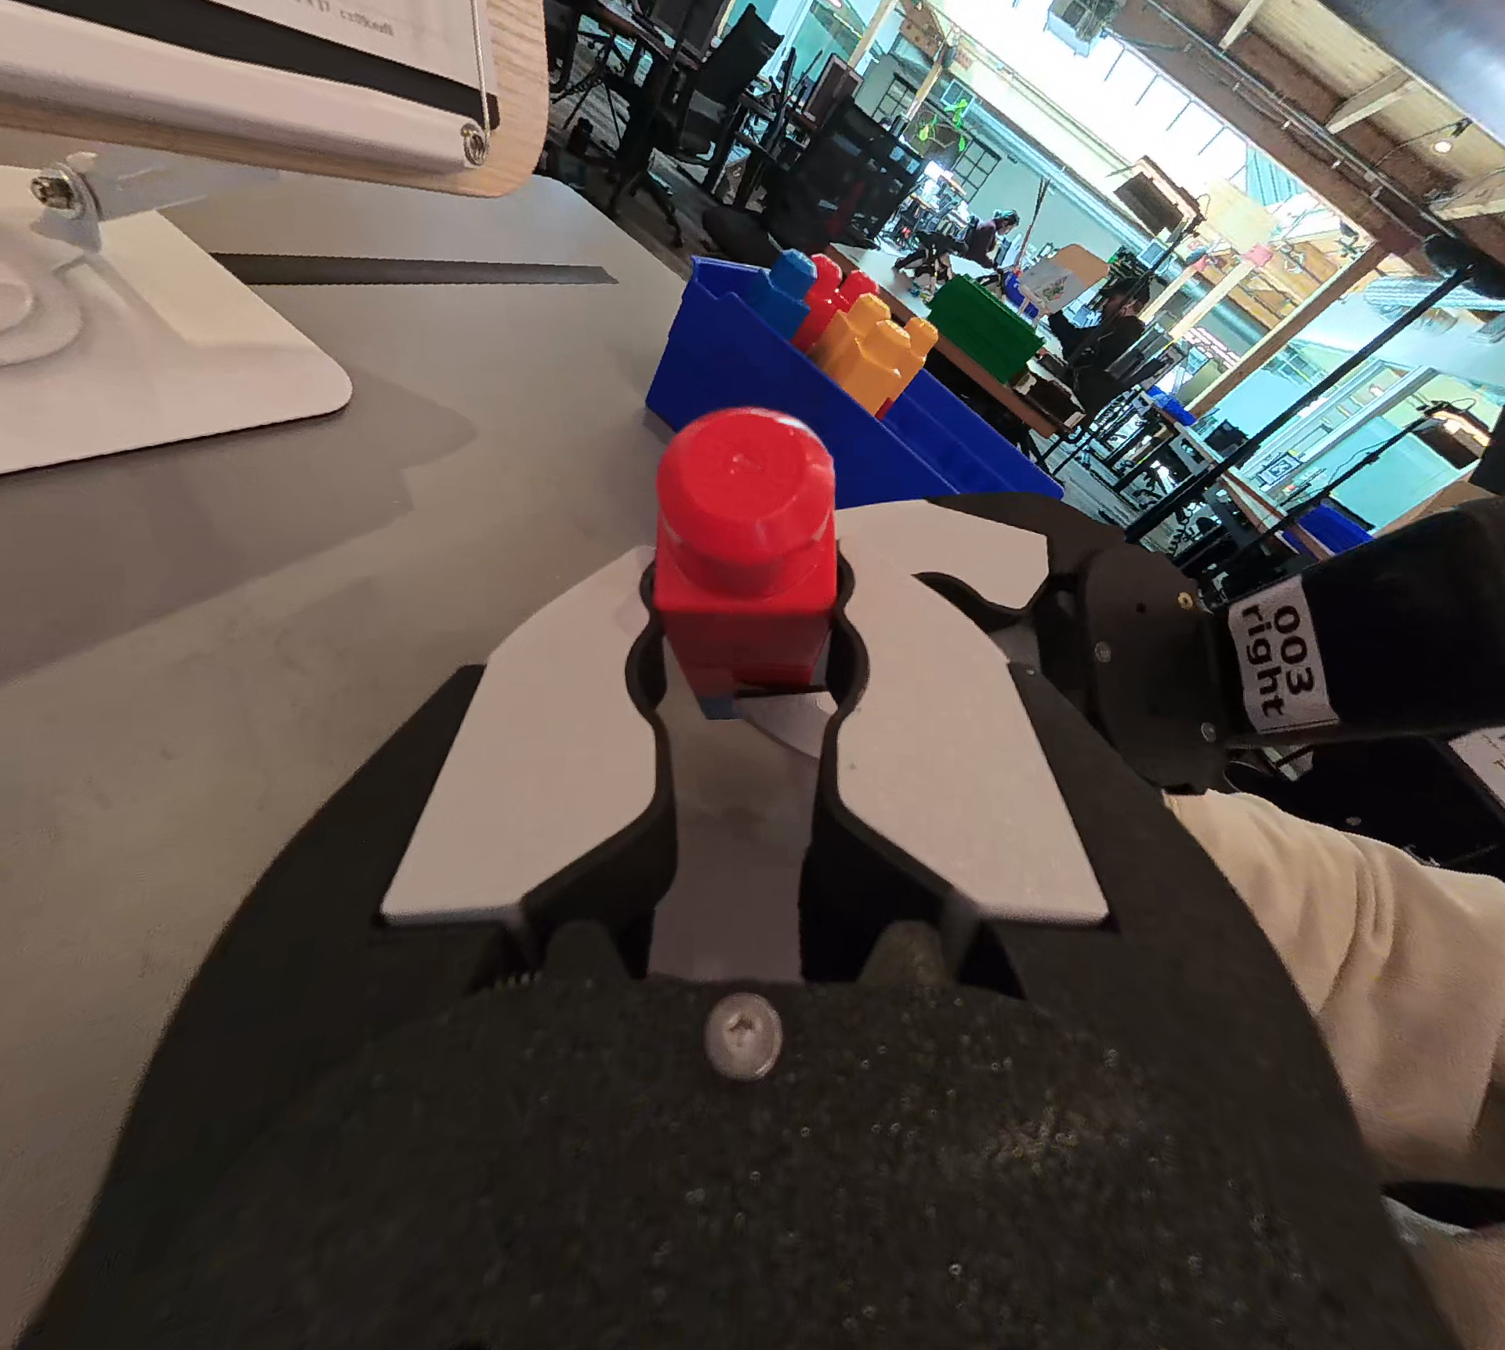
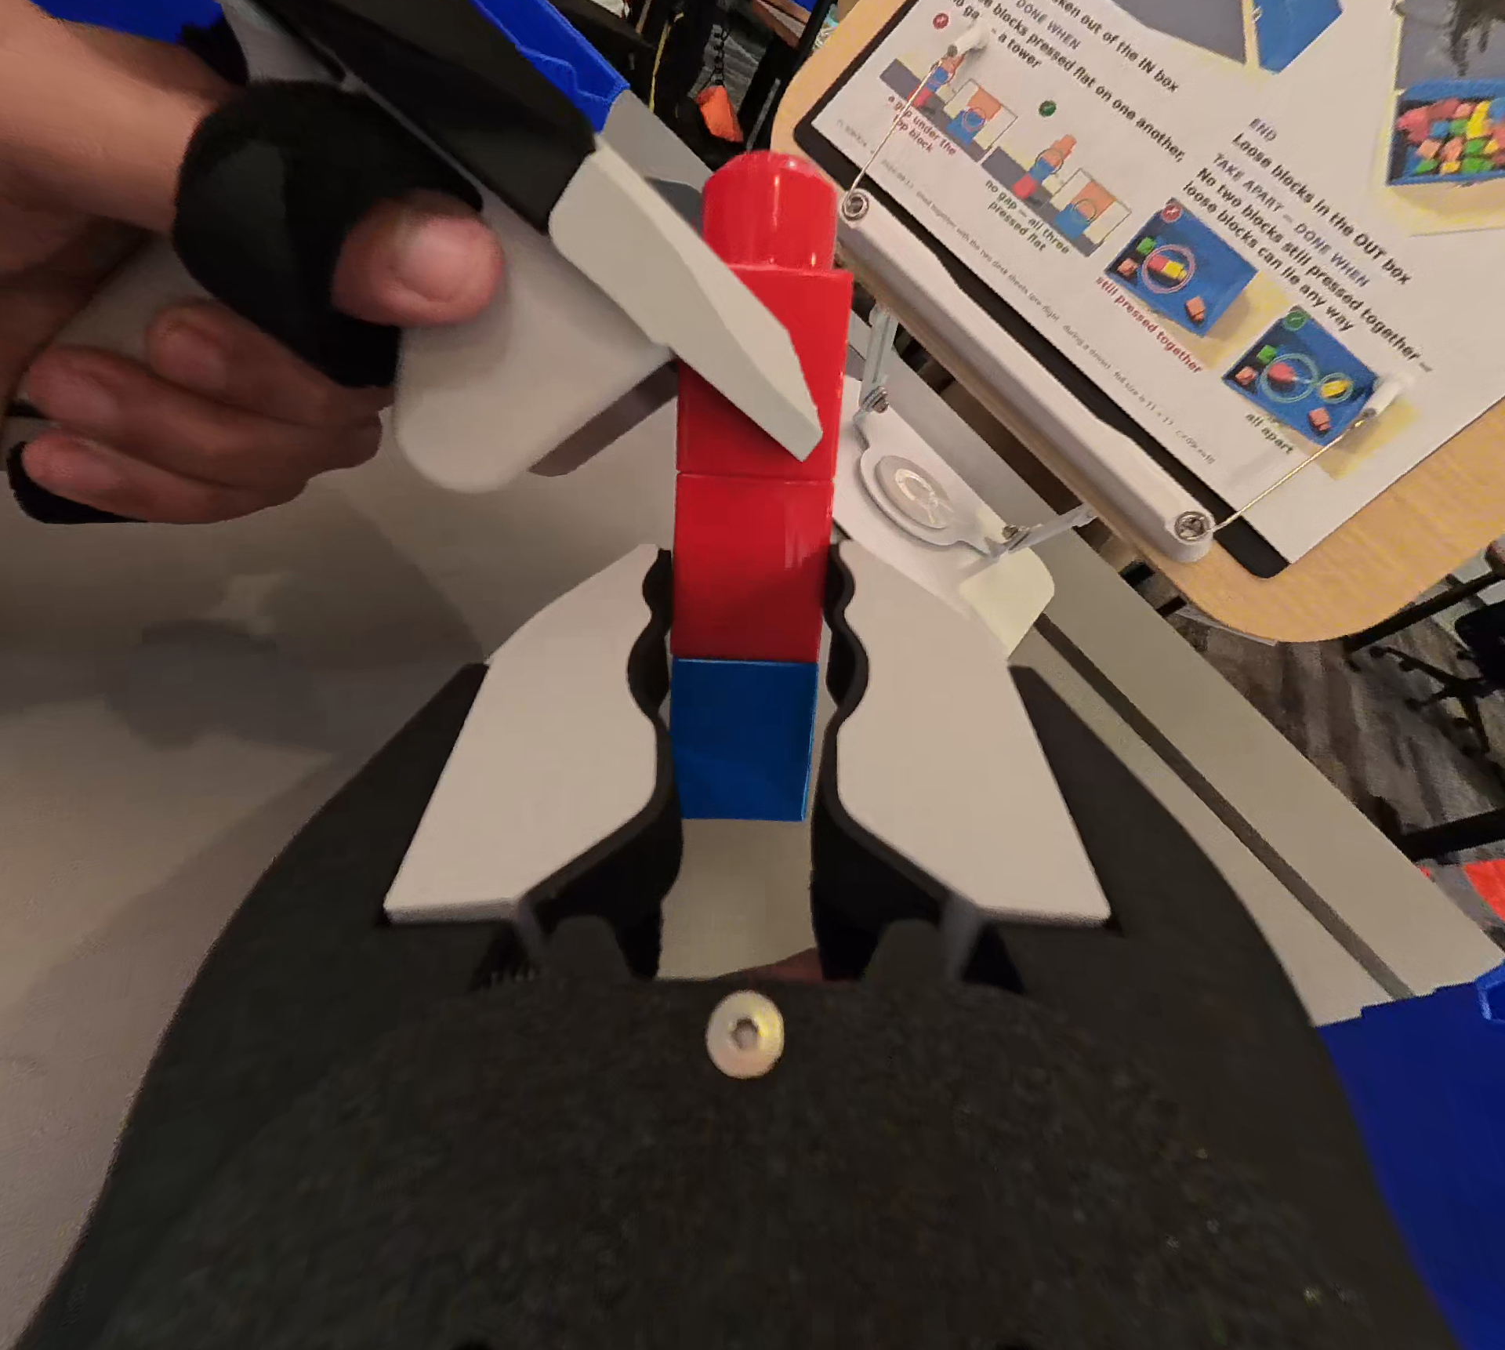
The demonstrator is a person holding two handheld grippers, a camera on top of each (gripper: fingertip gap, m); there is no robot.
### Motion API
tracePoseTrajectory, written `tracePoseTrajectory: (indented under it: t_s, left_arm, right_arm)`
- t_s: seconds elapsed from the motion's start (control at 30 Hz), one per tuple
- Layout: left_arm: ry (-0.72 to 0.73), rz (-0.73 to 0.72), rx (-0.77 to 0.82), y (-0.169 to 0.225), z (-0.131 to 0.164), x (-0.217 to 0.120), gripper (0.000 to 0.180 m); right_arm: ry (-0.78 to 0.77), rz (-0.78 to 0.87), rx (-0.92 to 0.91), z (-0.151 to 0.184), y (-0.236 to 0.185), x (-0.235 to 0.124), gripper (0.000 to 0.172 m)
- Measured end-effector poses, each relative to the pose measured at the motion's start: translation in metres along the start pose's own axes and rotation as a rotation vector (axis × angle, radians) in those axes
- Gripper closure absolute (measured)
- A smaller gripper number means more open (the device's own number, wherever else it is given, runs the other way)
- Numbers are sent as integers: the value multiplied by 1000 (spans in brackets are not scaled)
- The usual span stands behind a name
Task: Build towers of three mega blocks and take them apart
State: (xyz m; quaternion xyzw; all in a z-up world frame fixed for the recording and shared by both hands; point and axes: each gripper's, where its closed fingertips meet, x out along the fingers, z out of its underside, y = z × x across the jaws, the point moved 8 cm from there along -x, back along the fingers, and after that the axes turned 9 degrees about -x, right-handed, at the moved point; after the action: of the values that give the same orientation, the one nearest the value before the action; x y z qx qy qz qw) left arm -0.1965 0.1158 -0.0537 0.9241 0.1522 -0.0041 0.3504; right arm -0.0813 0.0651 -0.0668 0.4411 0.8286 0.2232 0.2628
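Left gripper (image 1: 745,627) clamps the top red block (image 2: 765,350); right gripper (image 2: 745,627) clamps the middle red block (image 2: 753,561) and the blue block (image 2: 741,737) below it. A skewed pull toward 12 o'clock could lift both red blocks together, leaving the tower unseparated.

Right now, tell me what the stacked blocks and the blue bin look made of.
Stacked blocks: glossy moulded plastic, judging by sharp highlights on the red faces and the smooth rounded stud. Blue bin: probably rigid plastic too, with an even colour, thin straight walls and a duller sheen.
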Motion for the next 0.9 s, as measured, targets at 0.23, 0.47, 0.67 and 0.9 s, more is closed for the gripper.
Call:
tracePoseTrajectory:
  t_s: [0.23,0.47,0.67,0.9]
  left_arm:
    - [0,-84,13,0,1,2,144]
    - [-50,-188,115,5,9,11,144]
    - [-37,-175,105,6,5,7,144]
    - [-60,-168,137,10,11,13,144]
  right_arm:
    - [1,4,21,4,-3,6,136]
    - [3,37,16,0,-3,6,136]
    - [-16,22,28,4,-4,9,133]
    - [-55,-14,63,9,-3,11,134]
